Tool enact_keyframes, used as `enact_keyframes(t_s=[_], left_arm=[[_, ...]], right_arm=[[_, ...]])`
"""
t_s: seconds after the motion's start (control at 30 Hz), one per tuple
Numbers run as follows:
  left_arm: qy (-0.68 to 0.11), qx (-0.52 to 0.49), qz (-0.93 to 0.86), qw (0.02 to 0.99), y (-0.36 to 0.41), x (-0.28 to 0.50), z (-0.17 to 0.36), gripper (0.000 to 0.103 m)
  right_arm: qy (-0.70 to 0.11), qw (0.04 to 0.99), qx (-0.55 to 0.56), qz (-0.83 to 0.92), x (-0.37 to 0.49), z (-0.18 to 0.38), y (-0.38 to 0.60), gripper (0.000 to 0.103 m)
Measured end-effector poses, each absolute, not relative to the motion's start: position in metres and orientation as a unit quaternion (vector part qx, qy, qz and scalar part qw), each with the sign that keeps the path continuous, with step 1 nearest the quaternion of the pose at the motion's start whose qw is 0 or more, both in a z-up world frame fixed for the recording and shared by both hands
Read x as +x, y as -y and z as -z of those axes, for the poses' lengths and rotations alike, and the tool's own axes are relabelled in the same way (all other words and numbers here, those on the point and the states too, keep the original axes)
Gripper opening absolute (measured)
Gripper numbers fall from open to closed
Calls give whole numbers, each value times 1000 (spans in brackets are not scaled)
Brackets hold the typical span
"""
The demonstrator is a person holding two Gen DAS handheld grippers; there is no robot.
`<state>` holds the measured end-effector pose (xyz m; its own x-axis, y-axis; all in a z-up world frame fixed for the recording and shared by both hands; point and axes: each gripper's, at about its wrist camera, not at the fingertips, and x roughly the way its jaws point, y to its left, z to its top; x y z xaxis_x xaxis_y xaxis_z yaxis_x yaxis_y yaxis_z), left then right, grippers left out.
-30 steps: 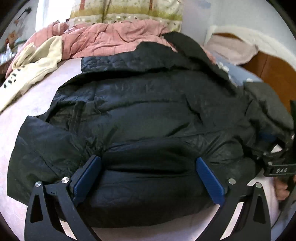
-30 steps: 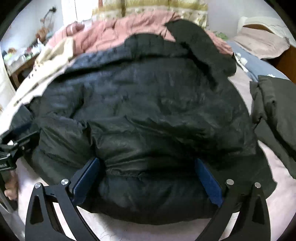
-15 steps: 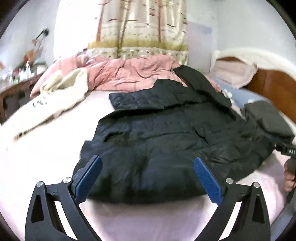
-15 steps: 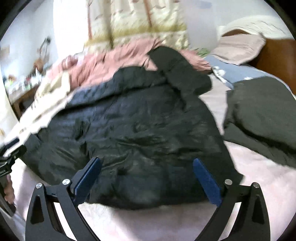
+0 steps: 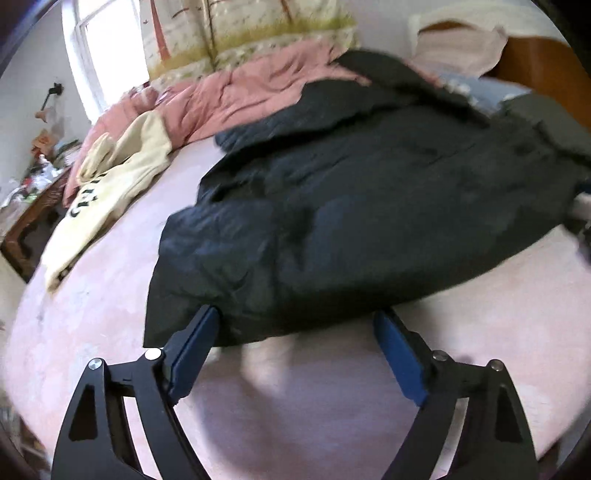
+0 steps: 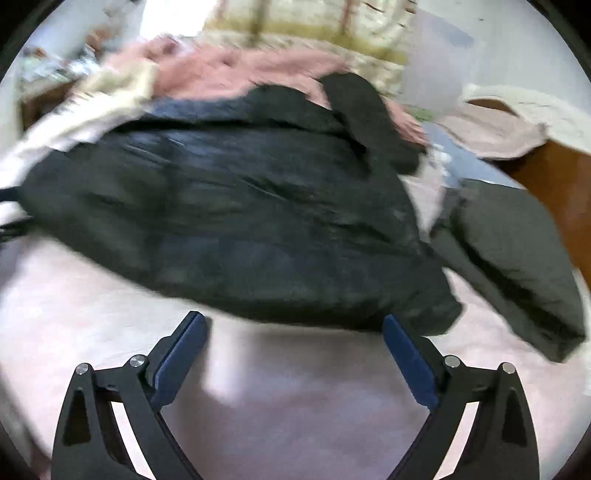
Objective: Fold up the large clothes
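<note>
**Left wrist view: jacket flat on the bed, both tongs spread at its near hem**

Left wrist view showed your left gripper with its blue-padded fingers set wide but drawing together, and only the pale pink bed sheet in the gap between them. The tip of its left-hand finger sat at the near hem of the large black padded jacket; whether it touched the cloth you could not tell from the blur. The tip of the other finger reached just to the hem's edge. No pad pinched anything.

The jacket lay spread across the middle of the bed, its far part reaching up over the crumpled pink quilt. A cream garment with dark lettering lay to its left, apart from it on the sheet. A dark wooden side table stood beyond the bed's left edge, and a patterned curtain hung behind.

In the right wrist view your right gripper held its jaws spread wide, with bare sheet between them and the jacket's near hem just beyond the fingertips. This picture was heavily smeared. To the right of the jacket lay a folded dark grey-green garment, close beside the jacket's corner, and past it the brown wooden headboard
</note>
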<state>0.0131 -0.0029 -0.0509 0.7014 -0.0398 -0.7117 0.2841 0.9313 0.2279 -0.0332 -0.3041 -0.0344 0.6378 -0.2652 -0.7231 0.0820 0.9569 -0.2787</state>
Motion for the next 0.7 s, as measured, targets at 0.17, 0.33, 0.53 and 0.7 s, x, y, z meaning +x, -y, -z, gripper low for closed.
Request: enact_keyframes(t_s=[0.17, 0.33, 0.53, 0.7], left_arm=[[-358, 156, 45, 919, -3, 27, 55, 60], [-343, 146, 57, 926, -9, 13, 47, 13], [-366, 100, 68, 923, -34, -33, 25, 3], [-369, 89, 86, 921, -54, -94, 11, 2]], right_arm=[[-407, 904, -102, 81, -20, 36, 312, 88], [-405, 907, -74, 87, -27, 35, 324, 24], [-379, 922, -28, 71, -77, 10, 323, 10], [-400, 915, -23, 56, -151, -9, 302, 10]])
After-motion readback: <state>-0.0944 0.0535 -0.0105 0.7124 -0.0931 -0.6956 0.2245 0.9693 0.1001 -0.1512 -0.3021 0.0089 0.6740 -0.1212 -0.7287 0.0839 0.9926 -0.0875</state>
